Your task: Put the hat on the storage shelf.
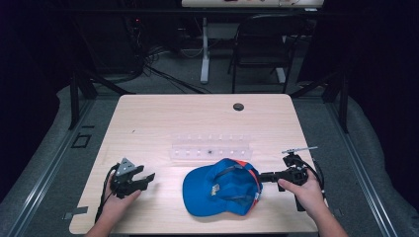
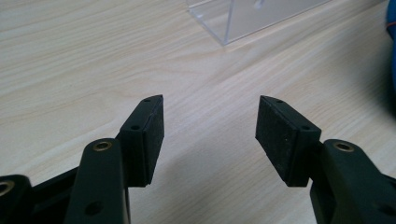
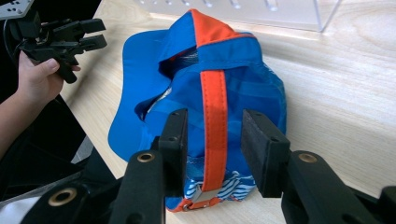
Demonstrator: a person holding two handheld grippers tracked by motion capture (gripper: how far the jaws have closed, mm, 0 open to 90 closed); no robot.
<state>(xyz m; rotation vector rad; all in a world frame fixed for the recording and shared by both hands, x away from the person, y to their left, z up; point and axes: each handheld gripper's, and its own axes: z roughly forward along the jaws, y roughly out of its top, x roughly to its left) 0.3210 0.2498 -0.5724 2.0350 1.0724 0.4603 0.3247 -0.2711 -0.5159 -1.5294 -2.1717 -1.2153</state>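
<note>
Black pads of the right tool stand on either side of the orange back strap of a blue cap, with a gap between each pad and the strap, so the jaws are parted and press on nothing yet. No earlier look is on hand to say more of them.

That cap lies on the table just ahead of the right tool, its back opening and small buckle nearest the jaws, its crown slumped and its brim farthest from that tool, pointing toward the person's other hand. It looks light and soft: the cloth will fold and sag when lifted, while the brim should stay fairly stiff. The strap is a thin, flat band, easy to pinch and not likely to slip from rubbery pads, though a grip there alone would let the crown hang and swing. The brim edge would make the steadier second hold.

Well off beyond the brim, the left tool rests low over bare wood, its jaws wide apart and empty. Past the cap from both tools stands a clear plastic rack, apart from the cloth.
</note>
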